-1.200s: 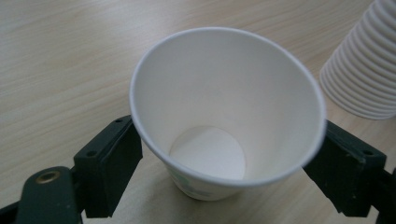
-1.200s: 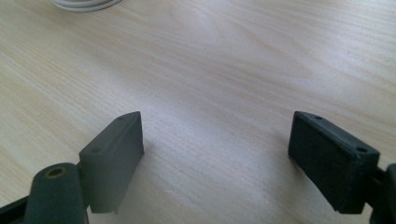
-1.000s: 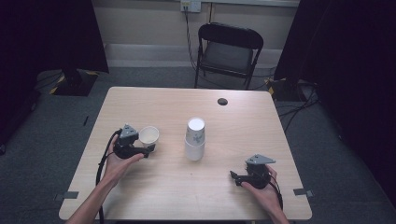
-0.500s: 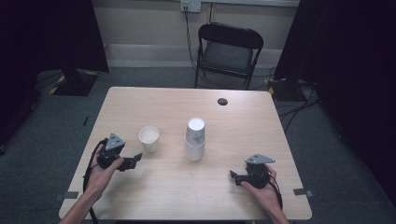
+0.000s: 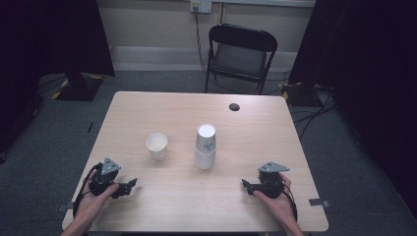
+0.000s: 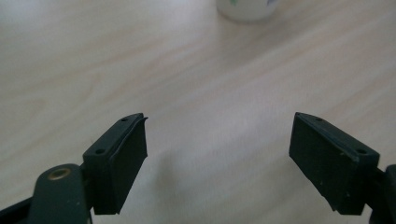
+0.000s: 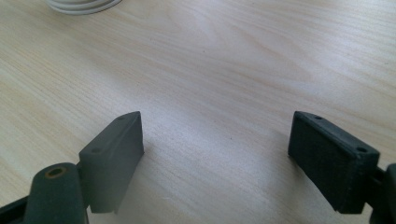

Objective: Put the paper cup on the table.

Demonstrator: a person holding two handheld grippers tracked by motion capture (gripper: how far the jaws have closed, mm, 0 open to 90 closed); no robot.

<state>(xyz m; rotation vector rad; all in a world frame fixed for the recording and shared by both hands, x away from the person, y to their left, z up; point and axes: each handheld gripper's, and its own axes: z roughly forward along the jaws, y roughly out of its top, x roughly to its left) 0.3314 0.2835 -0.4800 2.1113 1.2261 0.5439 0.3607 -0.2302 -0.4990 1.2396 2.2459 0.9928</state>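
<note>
Matt pale wood-grain table (image 5: 162,191); white paper cups (image 5: 205,147); matt black pads (image 6: 122,161).

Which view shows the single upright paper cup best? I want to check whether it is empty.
The high view: the single cup stands whole, mouth up, left of the inverted cup stack. The left gripper view catches a white cup base at its top edge; which cup is unclear.

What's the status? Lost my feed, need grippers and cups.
Left gripper open, empty, near table edge. Right gripper open, empty. Single cup upright; cup stack upside down mid-table. Nothing between.
</note>
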